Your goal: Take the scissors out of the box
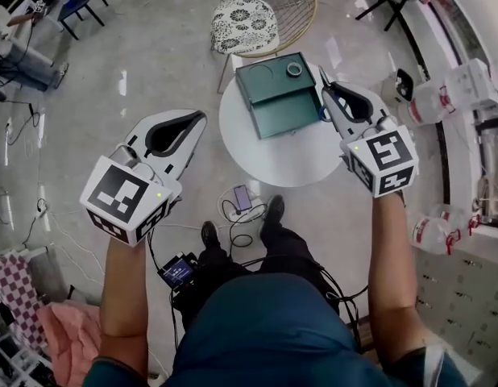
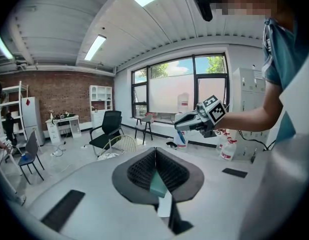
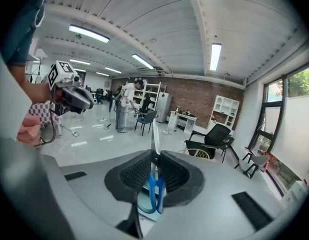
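Note:
My right gripper (image 1: pixel 326 89) is shut on the scissors (image 1: pixel 322 77) and holds them in the air over the right edge of the round white table (image 1: pixel 273 156). In the right gripper view the steel blade (image 3: pixel 154 134) sticks up past the jaws and the blue handles (image 3: pixel 155 193) hang behind them. The green box (image 1: pixel 278 95) lies open on the table, with a small roll (image 1: pixel 294 69) in its far half. My left gripper (image 1: pixel 201 118) hovers left of the table, shut and empty, its jaws (image 2: pixel 155 153) pressed together.
A cushioned chair (image 1: pixel 244 22) and a wire chair (image 1: pixel 296 2) stand beyond the table. A phone (image 1: pixel 242 197) and cables lie on the floor by the person's feet. Plastic bottles (image 1: pixel 430 103) and shelving line the right side.

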`<state>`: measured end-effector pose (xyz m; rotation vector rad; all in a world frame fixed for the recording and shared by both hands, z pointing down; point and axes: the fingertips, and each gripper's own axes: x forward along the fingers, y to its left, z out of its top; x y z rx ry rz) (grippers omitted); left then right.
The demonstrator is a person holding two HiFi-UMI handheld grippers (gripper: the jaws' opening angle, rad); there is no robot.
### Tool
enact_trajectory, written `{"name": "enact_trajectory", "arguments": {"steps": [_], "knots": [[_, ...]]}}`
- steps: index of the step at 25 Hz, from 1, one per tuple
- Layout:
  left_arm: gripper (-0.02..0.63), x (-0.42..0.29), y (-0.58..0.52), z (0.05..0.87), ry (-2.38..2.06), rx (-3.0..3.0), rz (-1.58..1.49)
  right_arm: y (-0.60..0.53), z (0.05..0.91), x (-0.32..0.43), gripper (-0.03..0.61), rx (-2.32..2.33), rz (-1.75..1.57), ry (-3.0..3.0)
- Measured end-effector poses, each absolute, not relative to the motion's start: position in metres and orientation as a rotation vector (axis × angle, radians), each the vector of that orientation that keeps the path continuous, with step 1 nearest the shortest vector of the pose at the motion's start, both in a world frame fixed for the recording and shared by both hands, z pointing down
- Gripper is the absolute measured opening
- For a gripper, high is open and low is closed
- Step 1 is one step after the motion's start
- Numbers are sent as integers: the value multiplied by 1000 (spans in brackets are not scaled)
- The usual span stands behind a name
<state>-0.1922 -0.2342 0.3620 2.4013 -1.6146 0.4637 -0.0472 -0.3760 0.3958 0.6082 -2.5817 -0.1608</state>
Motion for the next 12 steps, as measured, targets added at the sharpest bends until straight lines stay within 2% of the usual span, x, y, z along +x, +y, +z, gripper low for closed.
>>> {"name": "enact_trajectory", "arguments": {"steps": [12], "knots": [[20,-146,-210,280,-1574,2552,448,-337,281,9,78,854,55,-2776]]}}
